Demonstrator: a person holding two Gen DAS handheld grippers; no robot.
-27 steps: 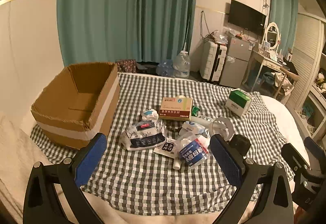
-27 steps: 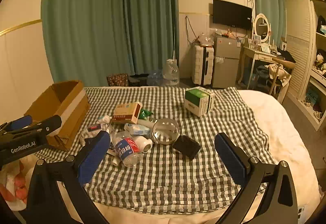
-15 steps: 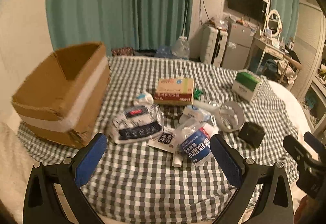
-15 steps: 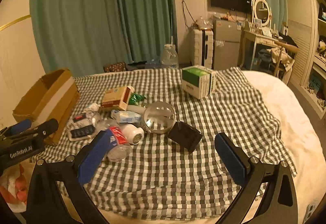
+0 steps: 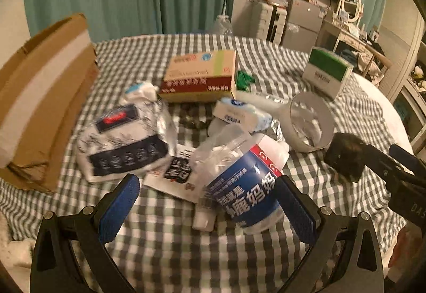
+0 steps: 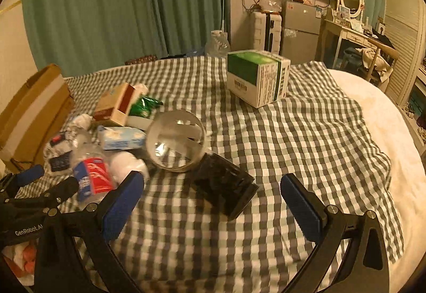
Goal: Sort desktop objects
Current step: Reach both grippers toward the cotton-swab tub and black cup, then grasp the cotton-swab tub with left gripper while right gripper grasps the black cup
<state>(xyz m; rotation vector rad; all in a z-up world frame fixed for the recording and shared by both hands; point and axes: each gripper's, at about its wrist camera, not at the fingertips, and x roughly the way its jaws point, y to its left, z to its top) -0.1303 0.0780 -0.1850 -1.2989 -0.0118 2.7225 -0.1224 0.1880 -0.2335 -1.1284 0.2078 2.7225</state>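
Bedroom with teal curtains; checked cloth (image 6: 293,133) over a bed carries the clutter. Left tongs (image 5: 206,203) gape fully wide and empty, tilted down over a clear plastic bottle with a blue-and-red label (image 5: 245,186) lying on its side near the cloth's front edge, probably the first pick. Beside it sits a white-and-black crinkly packet (image 5: 125,143), with a beige-and-maroon carton (image 5: 199,77) behind. Open brown cardboard box (image 5: 40,96) stands at the cloth's left edge, likely the sorting bin. Right tongs (image 6: 211,201) also spread wide, nothing held, aimed at a black rectangular block (image 6: 223,183) just beside a clear round lid-like ring (image 6: 175,139). Green-and-white carton (image 6: 258,77) sits apart toward the far right.
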